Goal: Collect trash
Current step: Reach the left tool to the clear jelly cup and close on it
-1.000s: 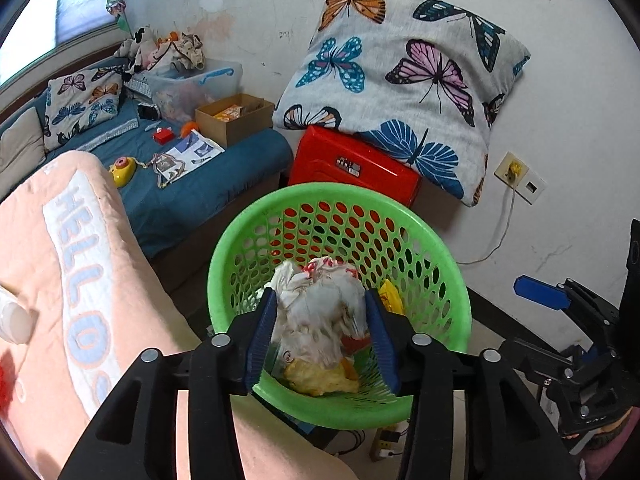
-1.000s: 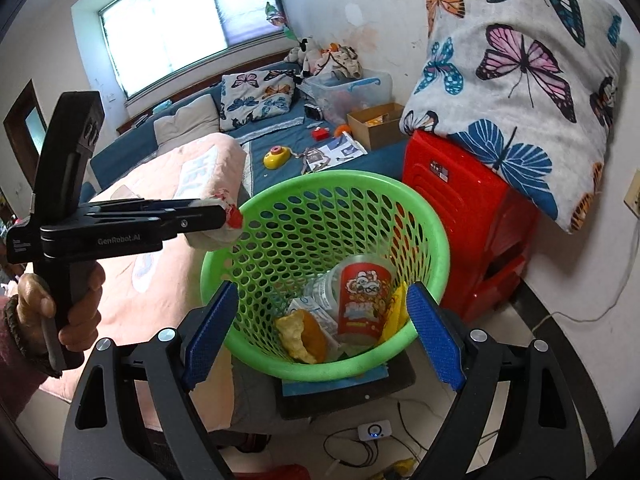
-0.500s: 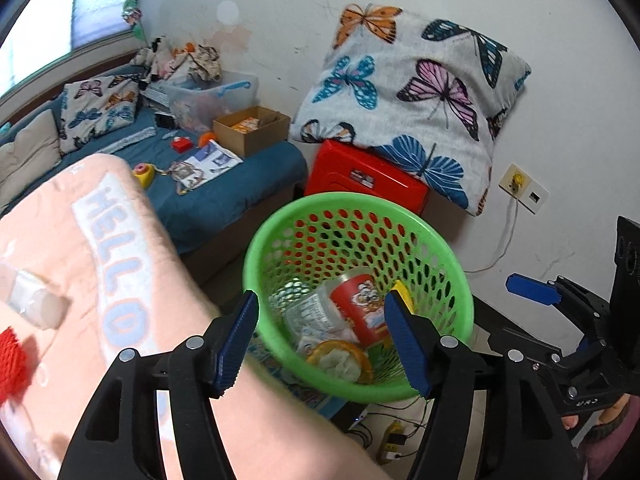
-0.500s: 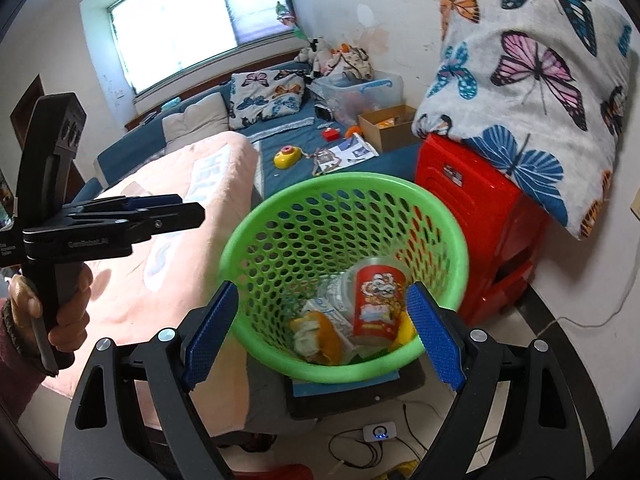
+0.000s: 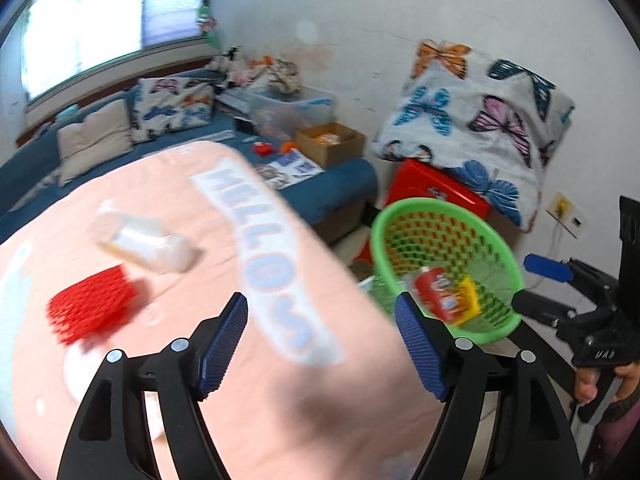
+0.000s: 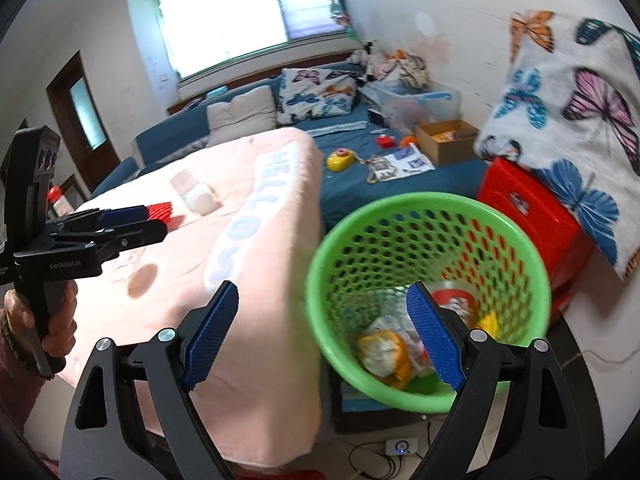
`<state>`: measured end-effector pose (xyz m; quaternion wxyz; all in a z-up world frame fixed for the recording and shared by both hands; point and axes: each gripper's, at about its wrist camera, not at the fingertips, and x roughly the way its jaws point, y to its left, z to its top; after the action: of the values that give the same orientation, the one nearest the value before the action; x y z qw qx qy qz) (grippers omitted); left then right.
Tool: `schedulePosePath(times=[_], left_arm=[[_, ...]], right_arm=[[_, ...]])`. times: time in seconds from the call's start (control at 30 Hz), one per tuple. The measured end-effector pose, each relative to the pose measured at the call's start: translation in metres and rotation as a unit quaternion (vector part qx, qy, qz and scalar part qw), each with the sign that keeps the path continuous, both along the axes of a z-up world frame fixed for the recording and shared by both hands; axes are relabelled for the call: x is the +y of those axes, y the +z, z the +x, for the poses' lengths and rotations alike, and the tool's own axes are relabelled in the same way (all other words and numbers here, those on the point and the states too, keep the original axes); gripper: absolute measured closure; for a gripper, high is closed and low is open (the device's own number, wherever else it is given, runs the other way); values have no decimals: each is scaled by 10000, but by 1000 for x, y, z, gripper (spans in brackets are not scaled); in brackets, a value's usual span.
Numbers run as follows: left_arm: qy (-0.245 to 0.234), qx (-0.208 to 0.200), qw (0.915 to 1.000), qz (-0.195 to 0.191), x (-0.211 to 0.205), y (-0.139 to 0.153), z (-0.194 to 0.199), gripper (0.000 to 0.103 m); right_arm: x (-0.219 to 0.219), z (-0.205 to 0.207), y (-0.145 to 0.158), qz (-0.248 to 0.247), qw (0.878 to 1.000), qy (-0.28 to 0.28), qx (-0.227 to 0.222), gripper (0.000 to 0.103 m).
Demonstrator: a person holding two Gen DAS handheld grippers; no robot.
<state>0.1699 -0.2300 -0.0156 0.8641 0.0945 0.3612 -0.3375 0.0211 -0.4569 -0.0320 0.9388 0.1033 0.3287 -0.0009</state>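
Note:
A green perforated basket [image 5: 496,248] [image 6: 524,236] stands by the pink blanket [image 5: 256,280] [image 6: 256,240] and holds a red cup [image 5: 434,294], a yellow wrapper [image 5: 466,300] and crumpled trash [image 6: 384,354]. On the blanket lie a red mesh piece [image 5: 90,310] [image 6: 162,210] and a clear plastic bottle [image 5: 148,244] [image 6: 196,196]. My left gripper [image 5: 320,348] is open and empty above the blanket, left of the basket. My right gripper [image 6: 322,340] is open and empty at the basket's near rim. The left gripper also shows in the right wrist view [image 6: 128,224].
A red plastic stool [image 6: 532,208] with a butterfly pillow [image 6: 580,92] stands behind the basket. A blue sofa [image 6: 360,184] carries a cardboard box [image 6: 446,140], a clear bin, toys and papers. Cables and a power strip [image 6: 400,446] lie on the floor.
My left gripper let the crumpled white trash fall into the basket, opened, and swung left over the blanket toward the red mesh and bottle. The right gripper shifted slightly left.

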Motion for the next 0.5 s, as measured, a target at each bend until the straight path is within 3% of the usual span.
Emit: schedulePosePath(times=[0.2, 0.5], left_arm=[[521, -138, 9984, 173, 59, -6, 6, 20], [820, 126, 9963, 240, 113, -35, 22, 12]], right_arm=[[30, 21, 4, -12, 9994, 357, -20, 17], [72, 47, 4, -80, 9967, 803, 9, 16]])
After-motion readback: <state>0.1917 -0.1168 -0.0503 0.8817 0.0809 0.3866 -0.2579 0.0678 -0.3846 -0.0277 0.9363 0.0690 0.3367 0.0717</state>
